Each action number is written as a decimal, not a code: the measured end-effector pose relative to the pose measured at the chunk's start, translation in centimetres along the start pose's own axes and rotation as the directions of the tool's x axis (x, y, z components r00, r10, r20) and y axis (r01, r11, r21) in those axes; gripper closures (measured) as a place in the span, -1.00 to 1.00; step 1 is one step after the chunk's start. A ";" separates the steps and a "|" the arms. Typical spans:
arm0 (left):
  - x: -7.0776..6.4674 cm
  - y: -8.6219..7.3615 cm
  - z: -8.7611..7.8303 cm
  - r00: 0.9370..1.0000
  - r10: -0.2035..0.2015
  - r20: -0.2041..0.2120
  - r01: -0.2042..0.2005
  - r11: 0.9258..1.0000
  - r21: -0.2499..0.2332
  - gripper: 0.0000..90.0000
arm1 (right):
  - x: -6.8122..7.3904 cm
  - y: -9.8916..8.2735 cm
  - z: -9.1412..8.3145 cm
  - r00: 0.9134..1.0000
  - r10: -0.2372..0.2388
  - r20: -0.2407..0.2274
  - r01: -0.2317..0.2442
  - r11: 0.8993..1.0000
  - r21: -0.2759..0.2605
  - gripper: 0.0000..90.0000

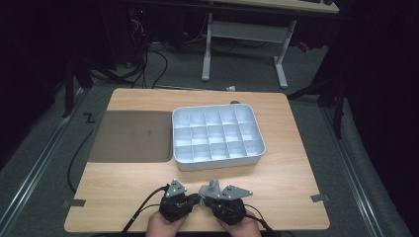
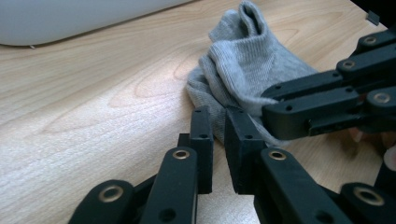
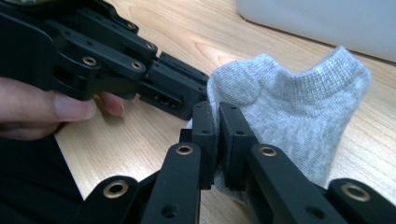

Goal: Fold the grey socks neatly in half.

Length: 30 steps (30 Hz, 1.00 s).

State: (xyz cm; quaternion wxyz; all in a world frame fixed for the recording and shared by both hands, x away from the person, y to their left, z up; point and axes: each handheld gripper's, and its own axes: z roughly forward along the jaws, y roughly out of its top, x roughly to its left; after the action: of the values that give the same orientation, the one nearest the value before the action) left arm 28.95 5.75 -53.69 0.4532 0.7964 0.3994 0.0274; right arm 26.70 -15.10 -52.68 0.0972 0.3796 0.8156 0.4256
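Note:
A small grey sock (image 1: pixel 212 186) lies bunched on the wooden table (image 1: pixel 276 182) near its front edge, between my two grippers. In the left gripper view the sock (image 2: pixel 247 60) stands rumpled, and my left gripper (image 2: pixel 219 114) pinches its near edge with the jaws almost together. My right gripper (image 2: pixel 268 105) comes in from the right onto the same sock. In the right gripper view my right gripper (image 3: pixel 217 109) is shut on the sock (image 3: pixel 299 102), whose cuff points up and away. My left gripper (image 3: pixel 201 86) meets the sock from the left, a hand behind it.
A pale grey organiser tray (image 1: pixel 217 163) with several compartments sits mid-table, just beyond the grippers. A flat brown mat (image 1: pixel 131 136) lies to its left. Bare wood runs along the front edge on both sides of the hands. A desk frame and cables stand beyond the table.

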 end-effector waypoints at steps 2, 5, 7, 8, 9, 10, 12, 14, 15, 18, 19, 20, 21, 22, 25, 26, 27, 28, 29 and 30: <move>0.2 0.0 -0.3 1.000 0.005 -0.019 -0.005 1.000 -0.017 0.80 | 0.1 -0.1 0.2 1.000 -0.006 0.007 0.006 1.000 0.011 0.91; 0.4 0.1 -0.7 0.999 0.009 -0.040 -0.011 0.999 -0.041 0.76 | 0.2 -0.1 0.3 1.000 -0.017 0.012 0.017 1.000 0.016 0.91; 0.3 0.4 -1.5 0.997 0.037 -0.068 -0.044 0.994 -0.100 0.65 | 0.3 -0.2 0.4 0.999 -0.028 0.018 0.027 0.999 0.016 0.91; 0.3 0.4 -1.5 0.997 0.037 -0.068 -0.044 0.994 -0.100 0.65 | 0.4 -0.2 0.4 0.999 -0.029 0.020 0.029 0.999 0.015 0.91; -0.2 0.7 -1.7 0.994 0.072 -0.080 -0.082 0.987 -0.135 0.65 | 0.4 -0.2 0.4 0.999 -0.033 0.024 0.033 0.999 0.016 0.91; -0.2 0.7 -1.7 0.994 0.072 -0.080 -0.082 0.987 -0.135 0.65 | 0.4 -0.2 0.4 0.999 -0.033 0.024 0.033 0.999 0.016 0.91; -0.9 1.0 -1.7 0.991 0.106 -0.080 -0.118 0.980 -0.160 0.69 | 0.5 -0.2 0.4 0.999 -0.041 0.030 0.041 0.999 0.013 0.90; -1.6 1.4 -1.0 0.990 0.120 -0.069 -0.129 0.980 -0.154 0.76 | 0.7 -0.3 0.4 0.998 -0.052 0.034 0.051 0.999 0.012 0.90; -1.7 1.4 -0.6 0.991 0.116 -0.073 -0.125 0.982 -0.142 0.80 | 0.7 -0.3 0.5 0.998 -0.057 0.034 0.056 0.998 0.010 0.90; -1.6 1.2 0.2 0.989 0.123 -0.082 -0.131 0.985 -0.112 0.84 | 0.7 -0.3 0.5 0.998 -0.060 0.035 0.060 0.998 0.010 0.89; -1.5 1.1 0.3 0.988 0.124 -0.088 -0.133 0.985 -0.108 0.85 | 0.7 -0.3 0.5 0.998 -0.060 0.034 0.060 0.998 0.009 0.89; -1.5 1.1 0.3 0.988 0.124 -0.088 -0.133 0.985 -0.108 0.85 | 0.7 -0.4 0.5 0.998 -0.059 0.033 0.059 0.998 0.007 0.88; -1.4 1.1 0.3 0.989 0.117 -0.094 -0.127 0.986 -0.106 0.85 | 0.7 -0.4 0.5 0.998 -0.060 0.033 0.059 0.998 0.007 0.88; -1.3 1.2 0.4 0.988 0.120 -0.098 -0.130 0.987 -0.098 0.85 | 0.7 -0.4 0.5 0.998 -0.059 0.033 0.059 0.998 0.006 0.87; -1.1 1.0 0.6 0.988 0.117 -0.101 -0.126 0.988 -0.092 0.85 | 0.7 -0.4 0.4 0.998 -0.056 0.027 0.056 0.998 0.004 0.85; -1.1 1.0 0.6 0.988 0.116 -0.103 -0.125 0.988 -0.088 0.85 | 0.7 -0.4 0.4 0.998 -0.055 0.026 0.055 0.998 0.002 0.85; -1.1 1.0 0.6 0.988 0.114 -0.103 -0.124 0.988 -0.088 0.85 | 0.7 -0.4 0.4 0.998 -0.056 0.027 0.056 0.998 0.001 0.85; -1.1 1.0 0.6 0.988 0.115 -0.104 -0.124 0.988 -0.087 0.85 | 0.7 -0.4 0.4 0.998 -0.057 0.028 0.057 0.998 0.001 0.84; -1.1 1.0 0.7 0.987 0.118 -0.106 -0.127 0.988 -0.088 0.85 | 0.7 -0.4 0.4 0.998 -0.056 0.027 0.056 0.998 0.000 0.84; -1.1 1.0 0.7 0.987 0.118 -0.106 -0.127 0.988 -0.088 0.86 | 0.7 -0.4 0.4 0.998 -0.056 0.027 0.056 0.998 0.000 0.84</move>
State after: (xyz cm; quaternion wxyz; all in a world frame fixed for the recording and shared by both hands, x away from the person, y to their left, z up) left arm 29.05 4.31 -53.01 0.4672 0.7947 0.3702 0.1143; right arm 26.17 -14.50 -53.15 0.1202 0.3623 0.8245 0.4178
